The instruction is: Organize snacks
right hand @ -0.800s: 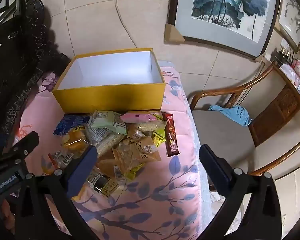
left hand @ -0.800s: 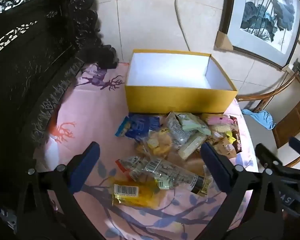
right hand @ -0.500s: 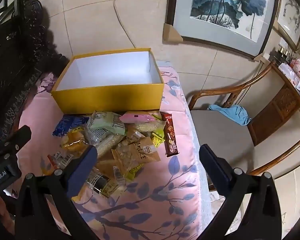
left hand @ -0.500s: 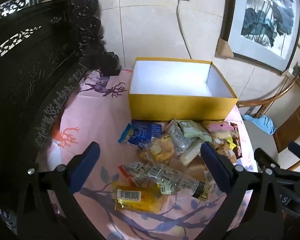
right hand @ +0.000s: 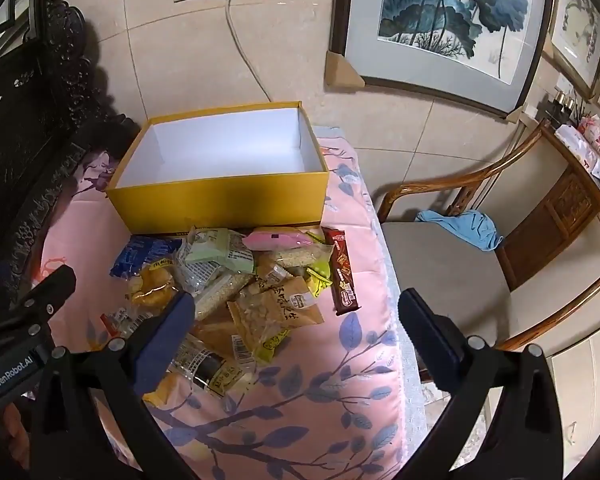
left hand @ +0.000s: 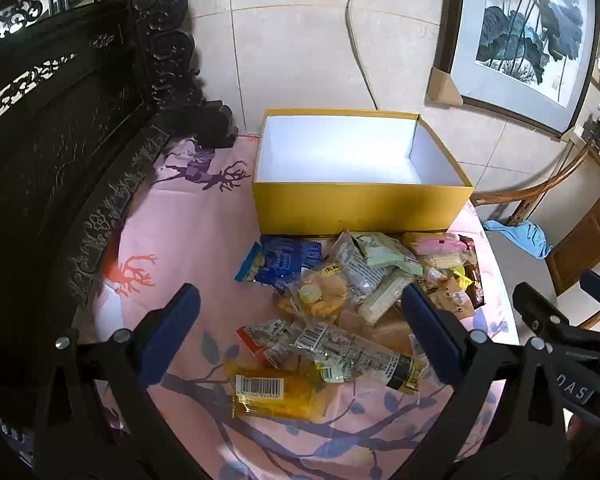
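Both grippers hang above the table, angled downward, jaws spread as wide as they go and gripping nothing. Left gripper (left hand: pixel 300 340) sits over the near part of the snack heap, with the yellow barcode-labelled packet (left hand: pixel 276 394) and the long clear wrapper with a black end (left hand: pixel 356 354) lying between its blue-padded fingers (left hand: pixel 172 332) but untouched. Right gripper (right hand: pixel 296 332) hovers over the heap's right edge.

Landmark: the open yellow cardboard box with white interior (left hand: pixel 360 206), standing on the pink floral tablecloth (left hand: pixel 188 240) near the tiled wall. Nothing lies inside it.

The snack heap (right hand: pixel 236 280) lies loose on the cloth directly in front of the box's near wall, its back edge touching or just short of it. Blue foil packet (left hand: pixel 284 260) is at the box's front left corner; pale green pouch (right hand: pixel 220 254) and pink wrapped bar (right hand: pixel 276 240) sit at the front centre; brown chocolate wafer bar (right hand: pixel 342 272) lies by the front right corner, at the heap's edge.

Wooden armchair (right hand: pixel 452 268), right of the box beyond the table edge, carries a crumpled blue cloth (right hand: pixel 464 228).
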### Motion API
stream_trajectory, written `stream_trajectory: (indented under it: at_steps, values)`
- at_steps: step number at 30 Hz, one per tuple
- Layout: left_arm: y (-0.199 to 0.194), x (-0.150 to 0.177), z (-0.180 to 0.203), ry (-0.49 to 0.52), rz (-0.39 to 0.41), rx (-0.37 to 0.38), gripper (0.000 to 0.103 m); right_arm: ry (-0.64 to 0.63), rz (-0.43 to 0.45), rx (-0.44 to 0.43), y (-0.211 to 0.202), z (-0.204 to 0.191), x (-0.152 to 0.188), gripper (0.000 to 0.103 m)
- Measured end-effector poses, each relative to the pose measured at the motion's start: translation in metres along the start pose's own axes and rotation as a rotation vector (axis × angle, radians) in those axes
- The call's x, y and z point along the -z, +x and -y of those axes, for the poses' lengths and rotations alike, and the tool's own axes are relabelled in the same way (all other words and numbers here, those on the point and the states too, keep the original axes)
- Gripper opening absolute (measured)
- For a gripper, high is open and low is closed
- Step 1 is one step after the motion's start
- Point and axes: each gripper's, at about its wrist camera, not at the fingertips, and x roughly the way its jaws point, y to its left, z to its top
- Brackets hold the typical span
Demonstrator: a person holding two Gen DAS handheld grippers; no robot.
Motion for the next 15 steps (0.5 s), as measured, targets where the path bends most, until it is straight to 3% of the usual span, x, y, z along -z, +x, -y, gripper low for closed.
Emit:
stream_trajectory:
  at_steps: [7,15]
  values:
    - [0.0019,0.0000,0.0013,0.011,0.001,-0.021,0.101,0.015,-0.018,-0.005,0.0061,0.0025,0.0010,0.102]
    - [0.0044,0.0007,-0.0060,-0.042,-0.036,0.029,0.101,0.001,-0.005,0.004,0.0046,0.0015,0.0010,0.102]
